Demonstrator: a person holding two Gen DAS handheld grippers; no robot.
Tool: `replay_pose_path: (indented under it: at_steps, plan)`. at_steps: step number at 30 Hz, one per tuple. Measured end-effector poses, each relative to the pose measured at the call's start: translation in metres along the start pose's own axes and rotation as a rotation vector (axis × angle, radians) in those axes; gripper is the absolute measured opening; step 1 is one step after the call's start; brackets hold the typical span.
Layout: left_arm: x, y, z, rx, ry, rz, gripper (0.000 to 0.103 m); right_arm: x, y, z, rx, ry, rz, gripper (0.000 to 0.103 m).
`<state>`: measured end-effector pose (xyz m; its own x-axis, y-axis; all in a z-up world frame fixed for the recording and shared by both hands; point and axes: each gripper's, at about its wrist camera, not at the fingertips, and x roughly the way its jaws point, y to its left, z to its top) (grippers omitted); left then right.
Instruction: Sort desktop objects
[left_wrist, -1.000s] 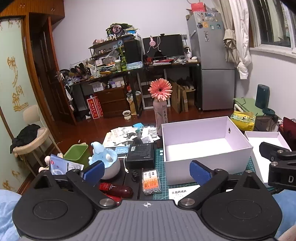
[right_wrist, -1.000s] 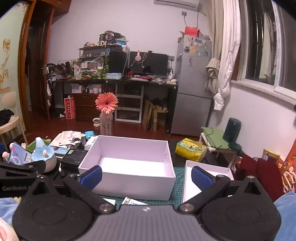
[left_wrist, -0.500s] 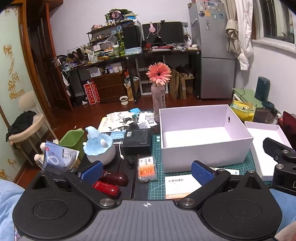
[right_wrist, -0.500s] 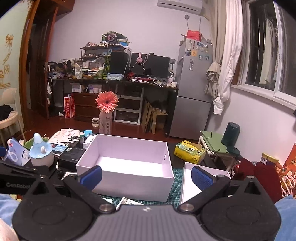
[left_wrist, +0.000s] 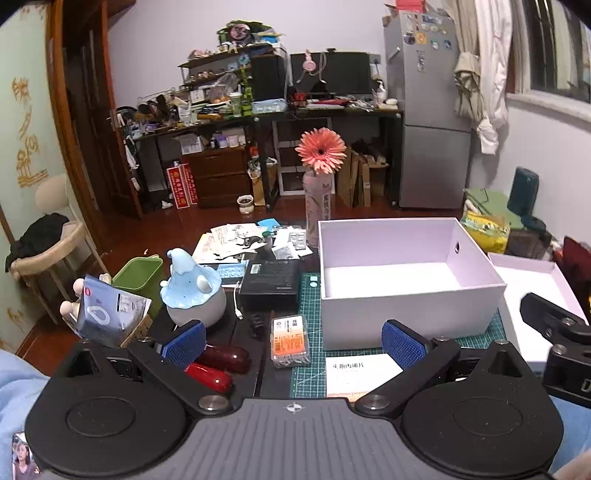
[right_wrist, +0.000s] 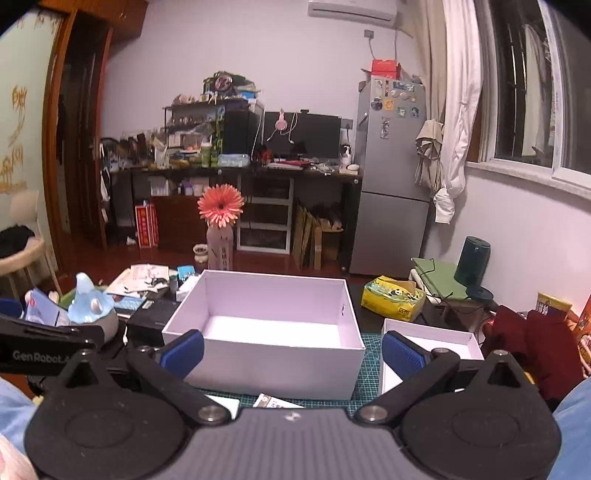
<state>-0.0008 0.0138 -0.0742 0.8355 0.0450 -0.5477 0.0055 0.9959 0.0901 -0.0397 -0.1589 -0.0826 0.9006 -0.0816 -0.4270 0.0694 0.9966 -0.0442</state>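
An empty white box (left_wrist: 406, 291) (right_wrist: 266, 354) stands on the green cutting mat (left_wrist: 310, 302), its lid (left_wrist: 532, 273) (right_wrist: 432, 343) lying to the right. Left of the box lie a clear case with orange contents (left_wrist: 290, 341), two red cases (left_wrist: 218, 365), a black box (left_wrist: 271, 282), a blue-capped figurine (left_wrist: 192, 291) and a blue pouch (left_wrist: 107, 314). A white card (left_wrist: 358, 373) lies near me. My left gripper (left_wrist: 293, 341) hovers open above the clear case and card. My right gripper (right_wrist: 291, 350) hovers open in front of the white box.
A pink flower in a vase (left_wrist: 320, 192) stands behind the box, with papers and pill strips (left_wrist: 255, 240) beside it. A green bin (left_wrist: 138, 271) sits at the desk's left edge. A yellow packet (right_wrist: 393, 297) lies at the back right. Red fabric (right_wrist: 532, 339) is far right.
Both grippers have risen and tipped a little, so the desk objects sit lower and fuller in view. Both stayed open. Nothing on the desk moved.
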Motion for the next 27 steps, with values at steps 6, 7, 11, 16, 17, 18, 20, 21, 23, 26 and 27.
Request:
replay_pose_path:
  at_steps: [6,7,11,16,17,18,20,21,23,26,27]
  plan:
    - [0.005,-0.007,-0.003,0.094,0.003,0.001,0.103,0.001,-0.010,-0.005,0.031,-0.003,0.086,0.103]
    - [0.006,-0.007,-0.004,0.104,0.003,0.006,0.103,0.002,-0.011,-0.005,0.042,0.004,0.102,0.103]
    - [0.007,-0.004,-0.008,0.099,0.013,-0.008,0.103,0.005,-0.013,-0.008,0.065,0.032,0.132,0.103]
    - [0.007,0.011,-0.008,0.039,0.025,-0.073,0.103,0.005,-0.008,-0.012,0.047,0.022,0.137,0.103]
    - [0.007,0.012,-0.008,0.039,0.023,-0.073,0.103,0.004,-0.007,-0.014,0.050,0.012,0.151,0.103]
    - [0.006,0.014,-0.009,0.042,0.019,-0.073,0.103,0.004,-0.008,-0.015,0.052,0.003,0.170,0.103]
    - [0.005,0.016,-0.011,0.050,0.016,-0.071,0.103,0.003,-0.008,-0.018,0.059,-0.017,0.216,0.103]
    - [0.005,0.017,-0.012,0.056,0.016,-0.067,0.103,0.004,-0.009,-0.019,0.062,-0.023,0.237,0.103]
    - [0.004,0.018,-0.015,0.070,0.011,-0.060,0.103,0.004,-0.008,-0.020,0.056,-0.031,0.258,0.103]
    - [0.002,0.019,-0.021,0.093,-0.019,-0.037,0.103,0.004,-0.001,-0.022,0.006,-0.037,0.228,0.103]
    - [0.002,0.019,-0.022,0.099,-0.024,-0.032,0.103,0.005,0.001,-0.022,-0.004,-0.035,0.220,0.103]
